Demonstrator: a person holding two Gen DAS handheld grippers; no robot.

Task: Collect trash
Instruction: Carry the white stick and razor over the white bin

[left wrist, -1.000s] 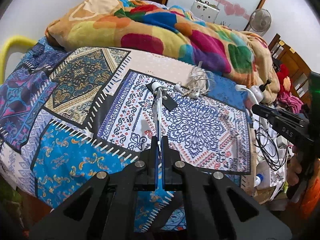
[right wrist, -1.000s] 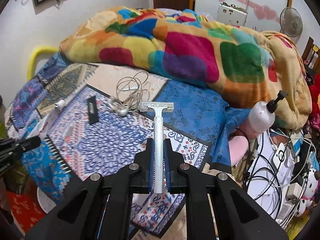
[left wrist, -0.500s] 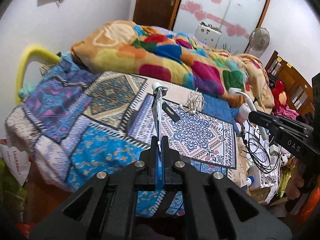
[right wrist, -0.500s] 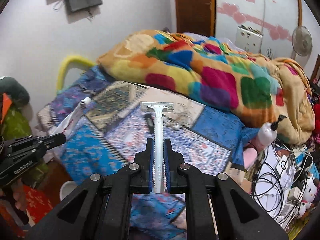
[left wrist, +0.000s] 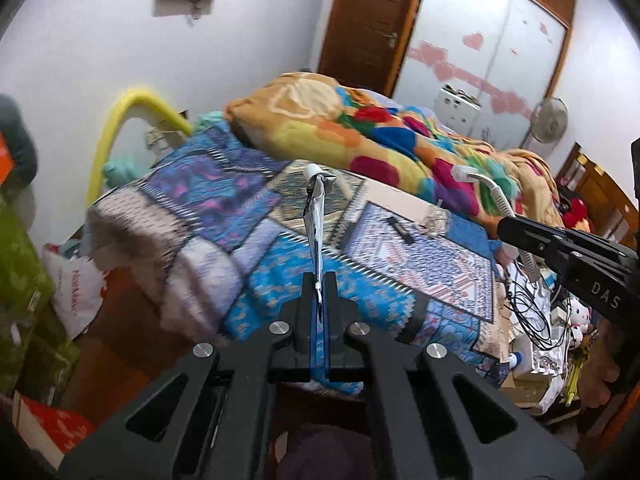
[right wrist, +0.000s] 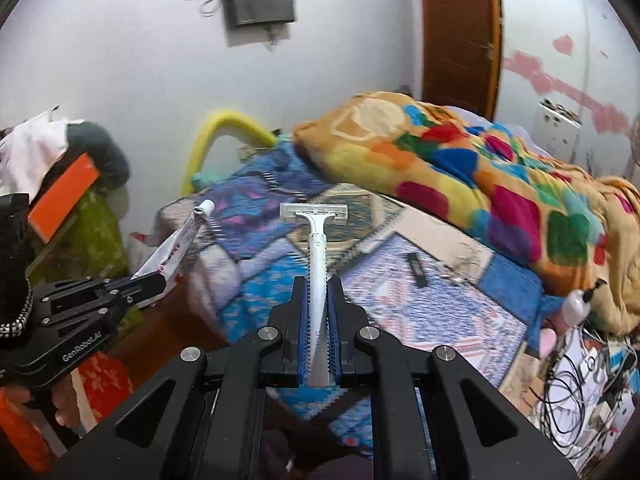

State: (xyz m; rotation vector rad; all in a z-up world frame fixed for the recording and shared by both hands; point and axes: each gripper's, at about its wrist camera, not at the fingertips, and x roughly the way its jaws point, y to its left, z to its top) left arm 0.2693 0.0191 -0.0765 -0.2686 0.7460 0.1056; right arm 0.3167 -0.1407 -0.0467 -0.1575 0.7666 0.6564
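My left gripper [left wrist: 319, 280] is shut on a squeezed white toothpaste tube [left wrist: 314, 208] that points up and away, cap end outward. The tube [right wrist: 176, 240] and the left gripper [right wrist: 150, 278] also show at the left of the right wrist view. My right gripper [right wrist: 318, 284] is shut on a white disposable razor [right wrist: 316, 240], head pointing forward. The right gripper [left wrist: 508, 228] with the razor shows at the right of the left wrist view. Both are held in the air off the near edge of the bed [left wrist: 280, 264].
A black bar-shaped object [right wrist: 416, 266] and tangled white earphones [left wrist: 434, 216] lie on the patterned bedspread. A colourful blanket [right wrist: 460, 160] is heaped at the back. A white plastic bag [left wrist: 76, 292] and green cloth [left wrist: 24, 280] are at the left; cables [right wrist: 592, 376] clutter the right.
Both grippers have pulled back from the bed and swung left, each keeping its item. The bed looks farther away and the left side of the room has come into view.
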